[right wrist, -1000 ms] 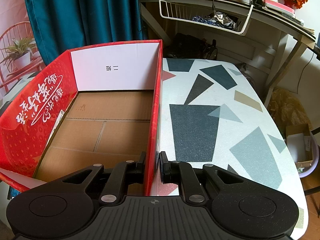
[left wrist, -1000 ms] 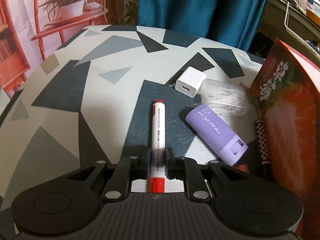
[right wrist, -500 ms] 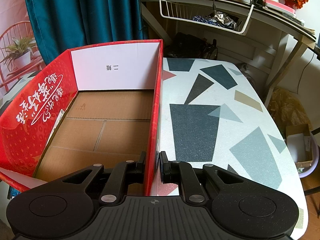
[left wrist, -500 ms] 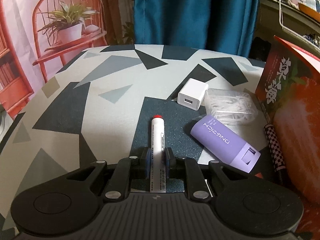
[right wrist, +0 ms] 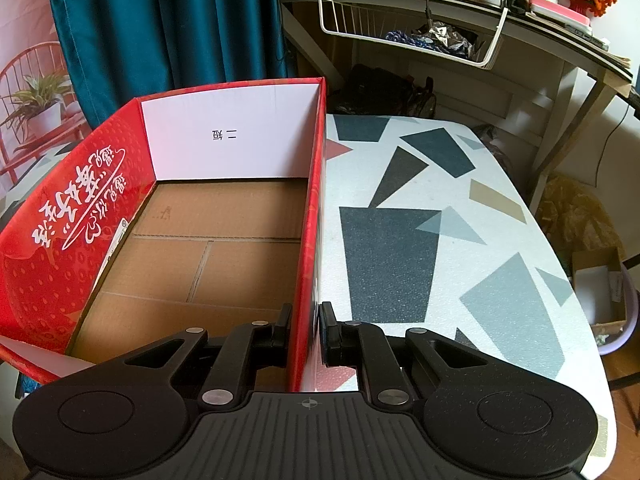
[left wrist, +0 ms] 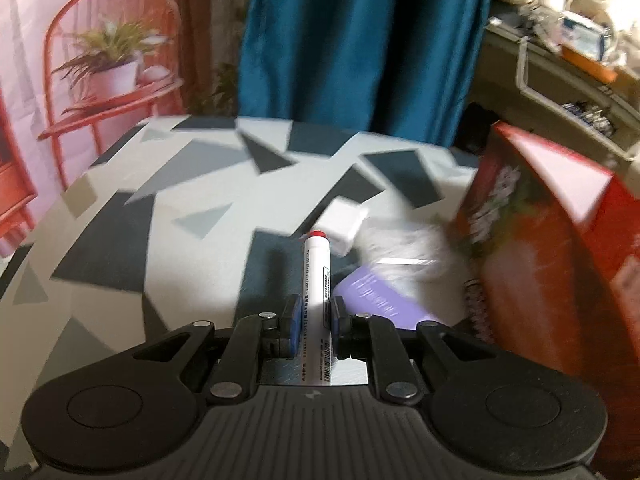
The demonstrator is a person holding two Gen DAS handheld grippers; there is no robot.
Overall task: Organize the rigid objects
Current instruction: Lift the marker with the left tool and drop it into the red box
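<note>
My left gripper (left wrist: pixel 315 312) is shut on a white marker with a red cap (left wrist: pixel 316 276), lifted off the patterned table (left wrist: pixel 168 216) and pointing away from me. Beyond it lie a white charger cube (left wrist: pixel 345 220), a clear bag of white cable (left wrist: pixel 404 252) and a purple case (left wrist: pixel 376 300), all blurred. The red strawberry box (left wrist: pixel 560 264) stands at the right. In the right wrist view, my right gripper (right wrist: pixel 305 326) is shut on the right wall (right wrist: pixel 314 216) of that open red box, whose cardboard floor (right wrist: pixel 192 264) is bare.
A checkered pen (left wrist: pixel 478 312) lies against the box's outer wall. Teal curtains (left wrist: pixel 360 40) hang behind the table. A desk with a white wire basket (right wrist: pixel 412 28) stands beyond the table's far edge; a bin with cardboard (right wrist: pixel 604 292) sits on the floor at the right.
My left gripper has lifted the marker off the table and tilted upward, so the objects sit lower and blur. The right gripper and the box have not moved.
</note>
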